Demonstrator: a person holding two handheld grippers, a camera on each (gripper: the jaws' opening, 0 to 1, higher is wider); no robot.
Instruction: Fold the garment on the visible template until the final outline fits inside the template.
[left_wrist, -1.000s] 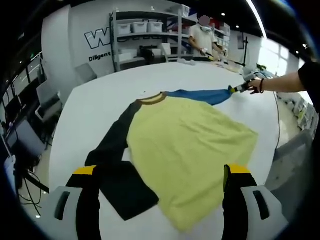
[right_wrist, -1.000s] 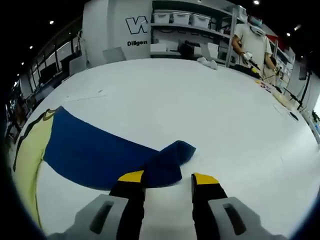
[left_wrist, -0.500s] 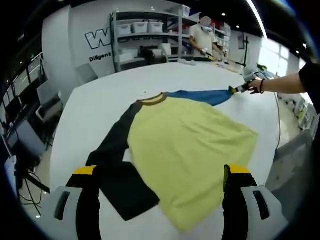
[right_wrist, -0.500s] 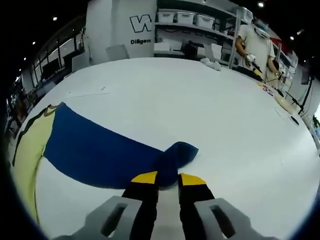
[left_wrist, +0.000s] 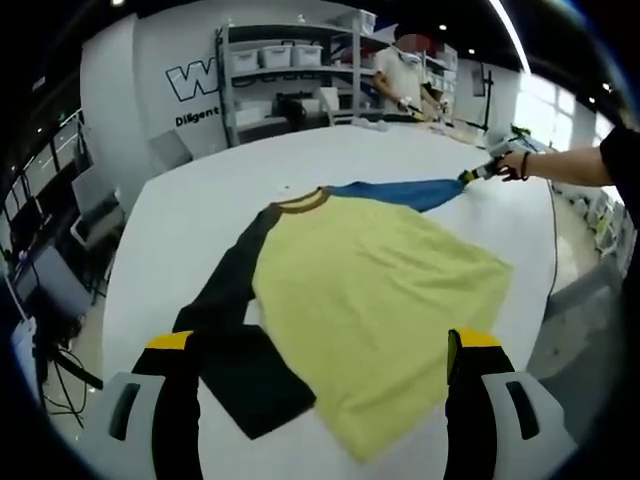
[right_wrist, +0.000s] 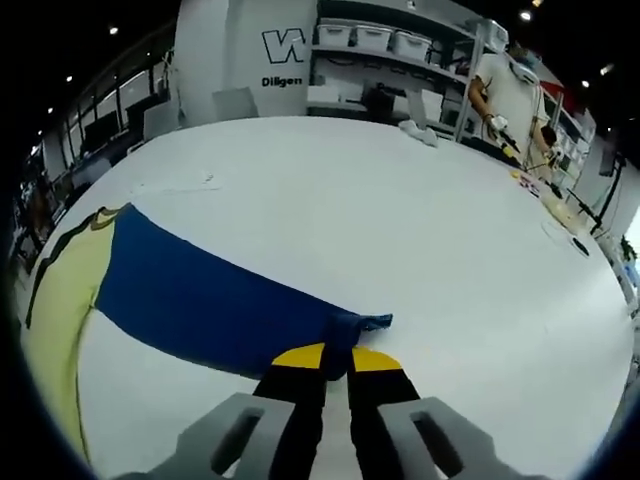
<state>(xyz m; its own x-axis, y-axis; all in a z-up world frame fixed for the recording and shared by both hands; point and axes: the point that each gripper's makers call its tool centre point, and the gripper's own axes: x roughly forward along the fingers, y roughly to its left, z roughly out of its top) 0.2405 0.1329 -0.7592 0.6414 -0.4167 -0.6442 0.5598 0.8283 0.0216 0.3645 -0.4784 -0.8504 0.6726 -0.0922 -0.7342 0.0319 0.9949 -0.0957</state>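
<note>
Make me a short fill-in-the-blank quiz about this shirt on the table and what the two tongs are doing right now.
1. The right tongs are shut on the cuff of the ____ sleeve.
2. The shirt's body is ____.
3. The left tongs stand ____, holding nothing.

Missing words: blue; yellow; open

The garment (left_wrist: 370, 300) lies flat on the white worktop (left_wrist: 190, 210), its blue sleeve (left_wrist: 400, 190) stretched toward two o'clock, pinched by the right tongs (left_wrist: 468, 177). The left tongs (left_wrist: 320, 345) hang spread wide.
</note>
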